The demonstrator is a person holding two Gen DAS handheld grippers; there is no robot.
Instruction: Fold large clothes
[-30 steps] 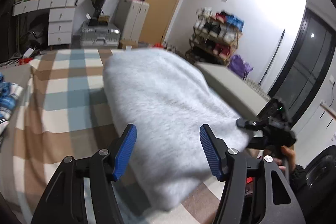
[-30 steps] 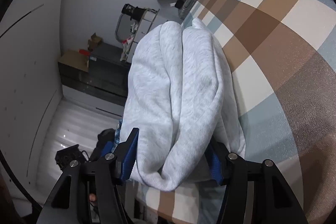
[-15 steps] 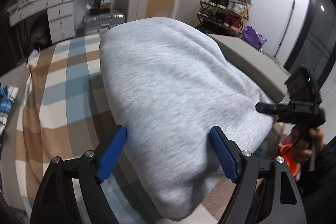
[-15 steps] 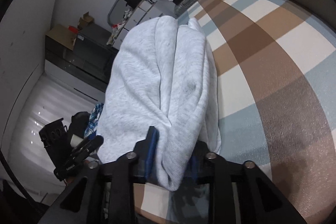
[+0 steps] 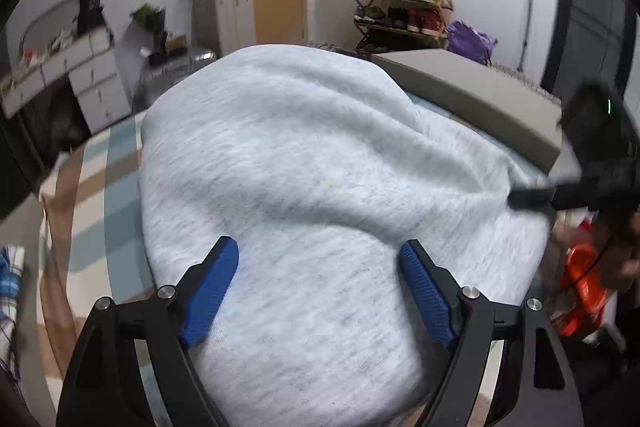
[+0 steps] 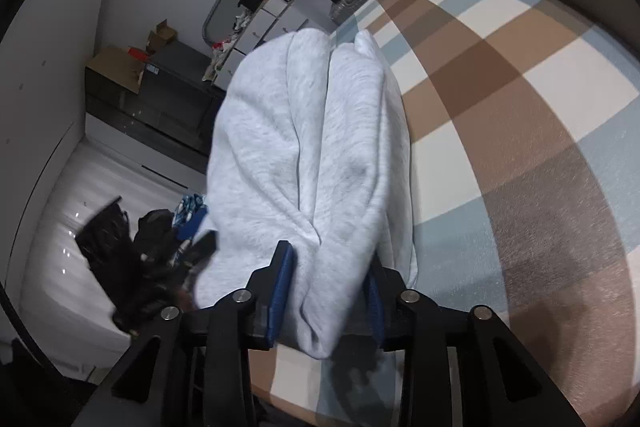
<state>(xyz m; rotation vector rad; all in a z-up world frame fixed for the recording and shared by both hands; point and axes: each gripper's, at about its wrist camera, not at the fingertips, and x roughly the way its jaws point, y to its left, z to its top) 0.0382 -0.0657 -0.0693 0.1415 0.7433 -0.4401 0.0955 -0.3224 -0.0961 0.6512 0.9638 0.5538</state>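
Sweater — bunched on checked bedding — seemingly pinched by right tool.

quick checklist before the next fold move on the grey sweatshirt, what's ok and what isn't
1. Right tongs closed on the bunched edge of the light grey fleece sweatshirt: ok; the jaws have just been opening a little, cloth between the pads.
2. Left tongs gripping: not ok; open, astride the sweatshirt after just opening.
3. Sweatshirt lying on the brown, blue and white checked bedcover: ok.
4. Bare bedcover beside the sweatshirt: ok.
5. Fold neat underneath: cannot tell.
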